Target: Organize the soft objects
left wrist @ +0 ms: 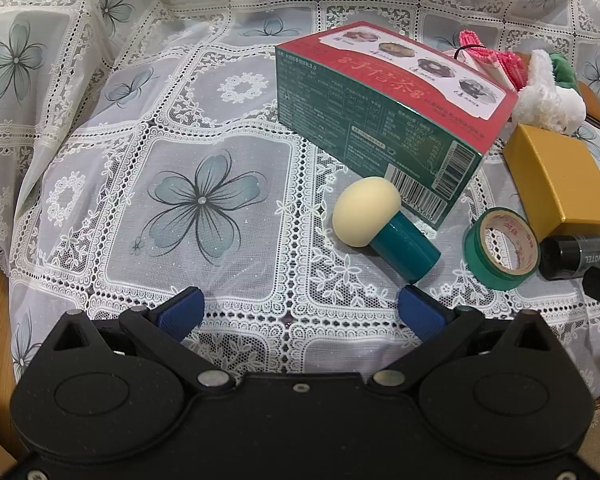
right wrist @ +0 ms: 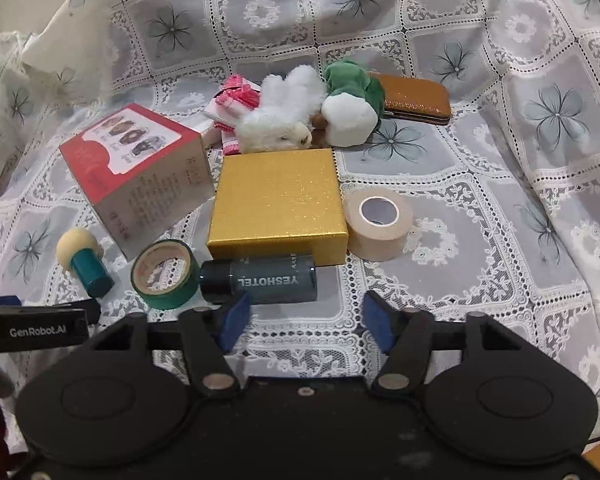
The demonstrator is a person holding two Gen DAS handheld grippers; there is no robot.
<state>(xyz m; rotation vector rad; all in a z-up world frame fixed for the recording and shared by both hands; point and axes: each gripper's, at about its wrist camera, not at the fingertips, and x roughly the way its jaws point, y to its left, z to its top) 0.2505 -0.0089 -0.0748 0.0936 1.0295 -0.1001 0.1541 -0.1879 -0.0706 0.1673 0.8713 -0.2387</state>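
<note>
Behind the gold box (right wrist: 278,200), the white plush rabbit (right wrist: 278,120) and green-and-white plush (right wrist: 350,108) are lying touching each other, the rabbit's long axis running left to right. Both the right gripper (right wrist: 306,322) and left gripper (left wrist: 300,312) are hanging released and empty; the right one, facing the box with the plush straight ahead beyond it, is probably sitting nearer.

a white lace cloth (right wrist: 480,200) with grey-blue flower prints covers the tabletop. the tea box (right wrist: 140,172) is red on top, green on its side. the plush rabbit (right wrist: 280,116) is white, the plush beside it (right wrist: 350,100) green and white. the square box (right wrist: 280,204) is glittery gold, one tape roll (right wrist: 166,274) green, the other (right wrist: 380,224) beige; the sponge puff (left wrist: 366,212) is cream on a teal handle.
</note>
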